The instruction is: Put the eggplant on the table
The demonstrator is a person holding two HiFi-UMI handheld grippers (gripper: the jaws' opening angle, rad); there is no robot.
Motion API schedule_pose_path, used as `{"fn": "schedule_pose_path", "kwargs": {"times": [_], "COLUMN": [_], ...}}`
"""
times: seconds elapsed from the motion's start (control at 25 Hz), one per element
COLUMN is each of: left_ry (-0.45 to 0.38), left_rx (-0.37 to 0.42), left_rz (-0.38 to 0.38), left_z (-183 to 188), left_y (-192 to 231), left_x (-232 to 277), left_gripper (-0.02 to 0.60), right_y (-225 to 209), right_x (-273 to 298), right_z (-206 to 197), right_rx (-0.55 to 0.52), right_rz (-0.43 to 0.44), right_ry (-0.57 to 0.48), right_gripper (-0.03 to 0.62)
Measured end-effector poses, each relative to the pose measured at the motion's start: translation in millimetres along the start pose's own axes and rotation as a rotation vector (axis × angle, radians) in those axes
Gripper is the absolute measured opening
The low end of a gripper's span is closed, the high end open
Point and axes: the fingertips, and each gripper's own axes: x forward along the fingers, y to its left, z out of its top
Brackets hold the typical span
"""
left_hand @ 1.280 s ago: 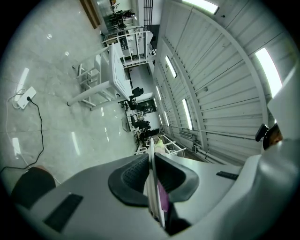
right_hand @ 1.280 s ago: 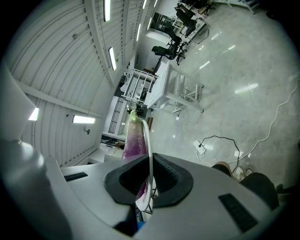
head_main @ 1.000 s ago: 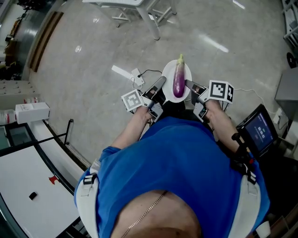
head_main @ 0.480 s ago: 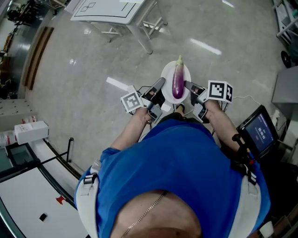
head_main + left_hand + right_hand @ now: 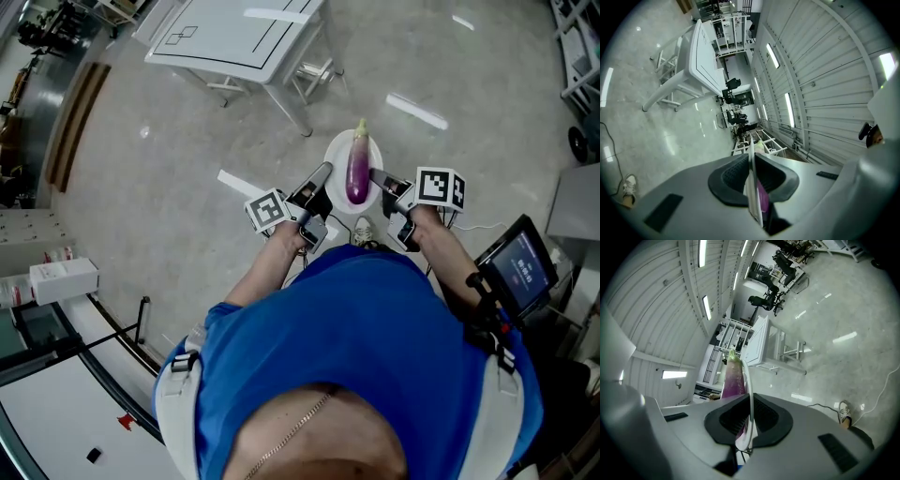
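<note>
Over grey floor [image 5: 169, 187], left hand-held gripper [image 5: 324, 171] and right hand-held gripper [image 5: 376, 174] clamp the plate [image 5: 374, 153], eggplant [image 5: 357, 171] between them.

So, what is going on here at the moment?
A person holds a white plate above the floor, the left gripper shut on one side of its rim and the right gripper on the other. A purple eggplant lies on it. The white table stands ahead, apart.
</note>
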Motion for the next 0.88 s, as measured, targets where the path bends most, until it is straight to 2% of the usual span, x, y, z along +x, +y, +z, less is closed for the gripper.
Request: {"fn": "schedule_pose_path", "kwargs": {"times": [0.12,0.4,0.88], "left_ry": [-0.004,-0.010,-0.081], "left_rx": [0.007,0.006,0.019], "left_rz": [0.001,-0.002,0.023], "left_z": [16.4,20.1,22.8], "left_y": [5.2,-2.3,-11.6], "left_x": [9.3,11.3,-2.2], "left_gripper": [0.046,0.046,0.046], "right_y": [0.8,6.7,17.7], "right_x": [11.7,11.6,17.9], "right_z": [14.9,19.2,15.4], "right_rx": [-0.002,-0.002,-0.022], "right_rz": [-0.002,0.005,0.037], "right_ry": [-0.002,-0.008,0.063], "right_gripper": [0.015,0.015,0.015]}}
